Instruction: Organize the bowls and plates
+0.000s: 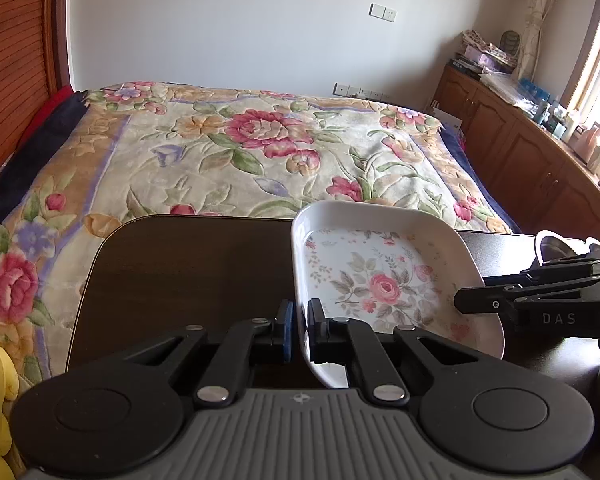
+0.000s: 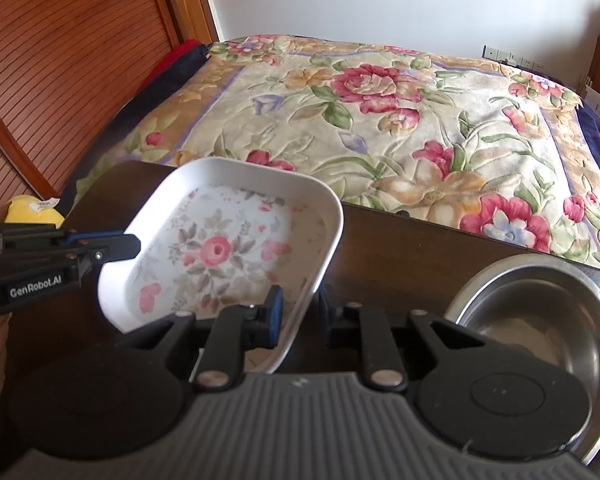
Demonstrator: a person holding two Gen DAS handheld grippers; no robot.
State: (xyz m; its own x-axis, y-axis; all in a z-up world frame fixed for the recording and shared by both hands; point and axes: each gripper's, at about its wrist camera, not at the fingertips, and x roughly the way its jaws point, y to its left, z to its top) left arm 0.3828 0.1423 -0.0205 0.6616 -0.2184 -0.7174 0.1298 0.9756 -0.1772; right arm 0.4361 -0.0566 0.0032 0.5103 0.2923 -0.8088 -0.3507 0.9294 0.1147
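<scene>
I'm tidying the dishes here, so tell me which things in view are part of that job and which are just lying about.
Part of the job:
- floral square plate, its rim between the fingers of both grippers: left gripper, right gripper
- metal bowl on the dark table

Just lying about:
- floral bedspread
- yellow item beside the table
- clutter on the wooden cabinets

White letters "DAS" stand on the black side of the right tongs (image 1: 476, 300), just beside the floral plate (image 1: 380, 280). "GenRobot.AI" stands in white on the side of the left tongs (image 2: 118, 246), at that plate's other edge. No other text is legible.
</scene>
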